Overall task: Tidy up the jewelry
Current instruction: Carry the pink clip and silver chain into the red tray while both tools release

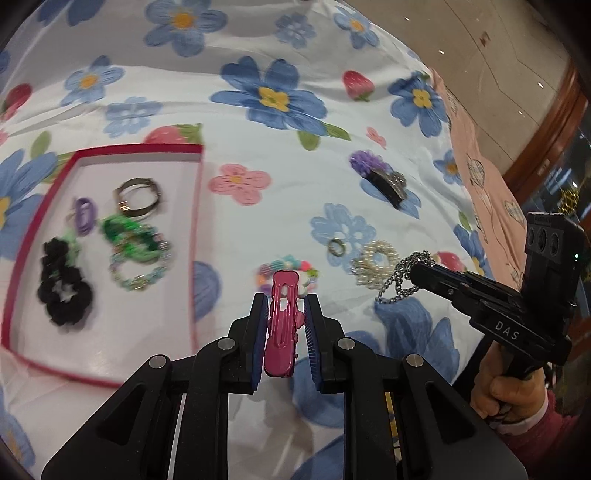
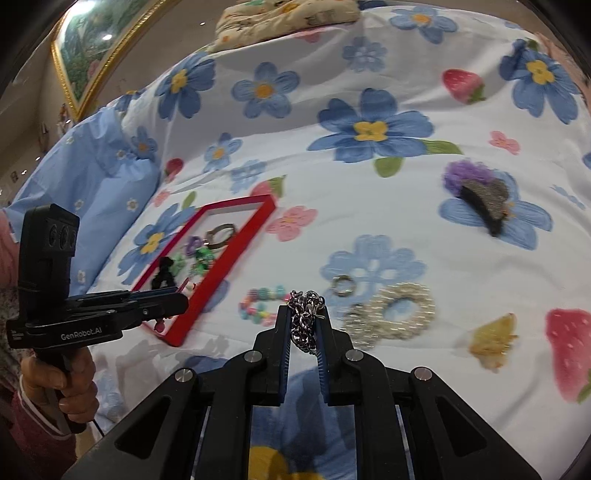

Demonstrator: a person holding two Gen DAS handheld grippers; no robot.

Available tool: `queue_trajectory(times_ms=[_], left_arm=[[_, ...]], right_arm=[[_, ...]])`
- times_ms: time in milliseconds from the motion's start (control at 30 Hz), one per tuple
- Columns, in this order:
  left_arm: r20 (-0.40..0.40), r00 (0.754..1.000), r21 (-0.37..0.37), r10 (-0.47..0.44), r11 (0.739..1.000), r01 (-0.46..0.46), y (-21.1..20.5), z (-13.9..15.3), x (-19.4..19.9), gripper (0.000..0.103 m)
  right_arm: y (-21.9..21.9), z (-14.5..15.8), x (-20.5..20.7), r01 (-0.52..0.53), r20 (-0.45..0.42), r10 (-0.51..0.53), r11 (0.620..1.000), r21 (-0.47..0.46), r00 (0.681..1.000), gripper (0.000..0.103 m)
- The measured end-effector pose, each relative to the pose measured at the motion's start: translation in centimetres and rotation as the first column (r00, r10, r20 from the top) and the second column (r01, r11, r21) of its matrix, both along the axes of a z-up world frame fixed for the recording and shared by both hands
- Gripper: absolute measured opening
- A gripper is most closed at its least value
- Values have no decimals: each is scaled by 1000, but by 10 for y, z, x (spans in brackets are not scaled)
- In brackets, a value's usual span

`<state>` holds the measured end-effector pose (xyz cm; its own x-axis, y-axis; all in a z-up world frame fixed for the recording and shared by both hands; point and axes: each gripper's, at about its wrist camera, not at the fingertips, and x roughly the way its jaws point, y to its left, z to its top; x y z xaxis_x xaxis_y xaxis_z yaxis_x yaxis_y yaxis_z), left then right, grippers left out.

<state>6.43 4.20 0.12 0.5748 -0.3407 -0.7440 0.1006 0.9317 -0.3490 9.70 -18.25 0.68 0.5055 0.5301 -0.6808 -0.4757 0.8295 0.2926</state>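
Pink hair clip (image 1: 280, 325) base hidden between pads, tray (image 1: 197, 236) contents blurred

Home bedroom: floral quilt (image 2: 369, 184) spread over a bed, pillow (image 2: 288, 18) at its head, gilt-framed painting (image 2: 99, 48) on the wall (1 only).

Pink hair clip (image 1: 280, 325) and silver chain (image 2: 304, 317) held above red-rimmed tray (image 1: 197, 206).
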Motion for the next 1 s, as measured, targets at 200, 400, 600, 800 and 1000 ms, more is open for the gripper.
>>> queue_trajectory(times_ms=[200, 400, 600, 800, 1000], left_arm=[[3, 997, -13, 82, 997, -82, 35, 0, -15, 18], [4, 988, -21, 156, 988, -156, 67, -2, -25, 18], [6, 975, -9, 222, 975, -222, 93, -3, -29, 18], [3, 959, -2, 282, 959, -282, 121, -5, -32, 18], [-12, 944, 17, 331, 944, -331, 145, -12, -27, 18]], right_arm=[[31, 3, -5, -64, 3, 64, 998, 6, 998, 12], [56, 5, -6, -112, 3, 112, 994, 15, 994, 12], [90, 8, -6, -174, 7, 174, 984, 36, 985, 12], [123, 10, -3, -226, 13, 226, 973, 44, 974, 12], [158, 10, 3, -277, 7, 277, 959, 64, 961, 12]])
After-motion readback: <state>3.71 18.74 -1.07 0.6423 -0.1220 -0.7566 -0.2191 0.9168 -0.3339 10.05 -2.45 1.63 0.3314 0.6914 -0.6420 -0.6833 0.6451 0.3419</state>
